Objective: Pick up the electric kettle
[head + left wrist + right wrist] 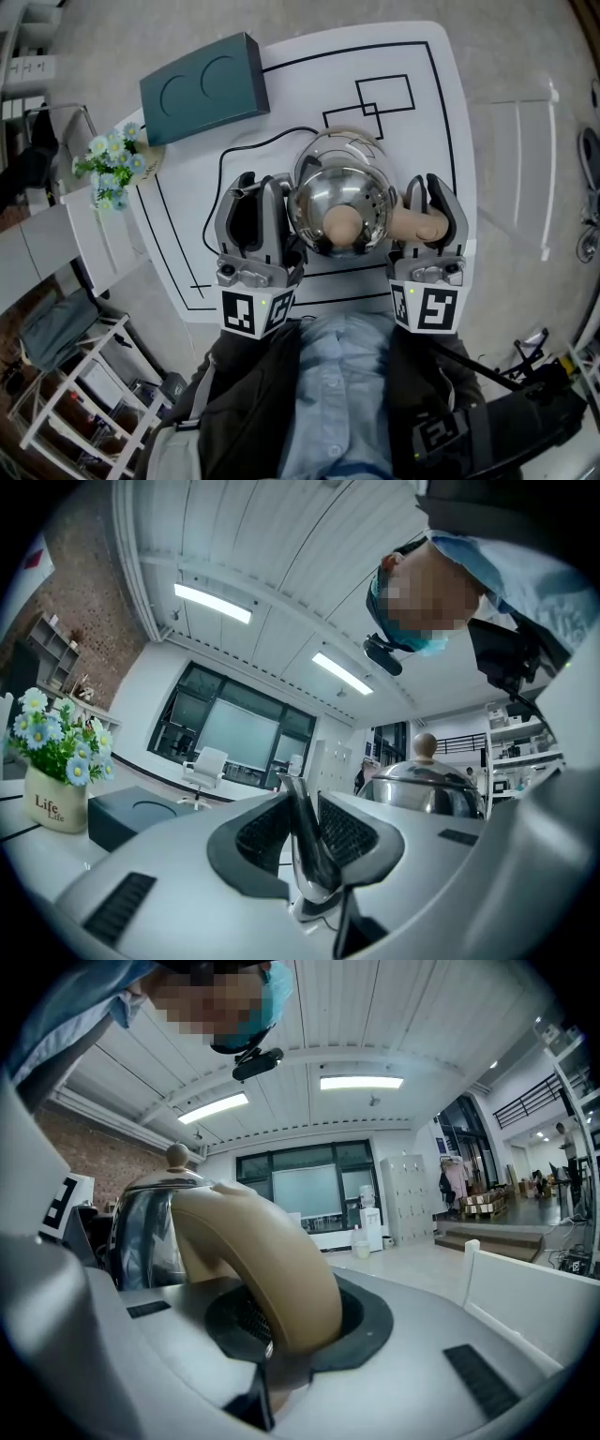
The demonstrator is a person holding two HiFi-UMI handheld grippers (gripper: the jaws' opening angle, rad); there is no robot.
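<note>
White surface (441, 112), black rectangle outlines drawn on it. Dark teal box (202, 84) at far left corner, two circles on its top. Cream pot (54, 802) of blue and white flowers just beside box, at surface's left edge. White rack (70, 403) on floor, lower left. Brick wall (80, 611) on left side of room. Strip lights (213, 603) on white ceiling. White chair (208, 764) before dark windows (234, 728). Lockers (405, 1199) and water dispenser (368, 1225) at far wall.
</note>
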